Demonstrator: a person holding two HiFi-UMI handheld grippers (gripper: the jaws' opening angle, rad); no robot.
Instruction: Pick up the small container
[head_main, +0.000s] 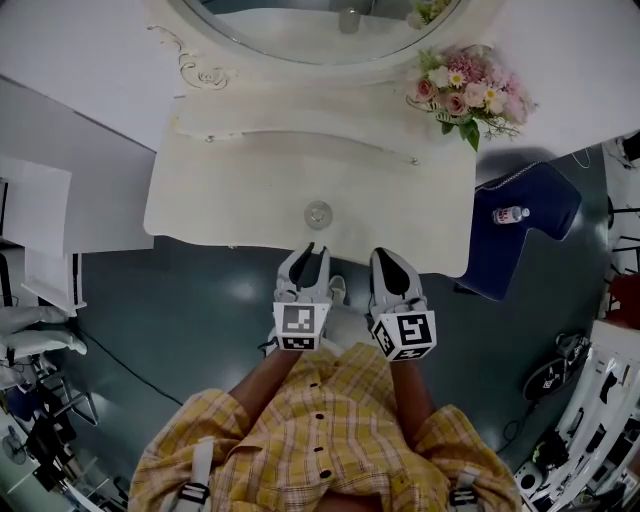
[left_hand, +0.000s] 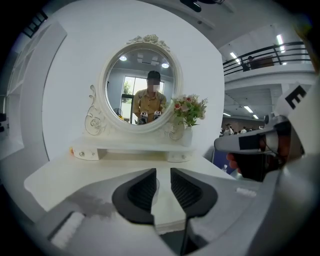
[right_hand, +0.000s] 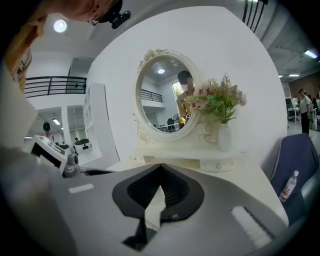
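The small container (head_main: 318, 214) is a round, clear, lidded jar near the front edge of the white vanity table (head_main: 230, 200). My left gripper (head_main: 316, 254) hovers just short of that edge, directly in front of the jar, with its jaws a narrow gap apart and nothing between them. In the left gripper view the left gripper (left_hand: 163, 173) points at the tabletop, and the jar shows only faintly through the gap. My right gripper (head_main: 386, 258) hangs beside it to the right, shut and empty. In the right gripper view the right gripper (right_hand: 160, 167) has its tips touching.
An oval mirror (head_main: 320, 25) stands at the back of the table, with a pink flower bouquet (head_main: 468, 95) at its right. A dark blue chair (head_main: 535, 195) holding a water bottle (head_main: 510, 214) is right of the table. Equipment clutters the floor at both sides.
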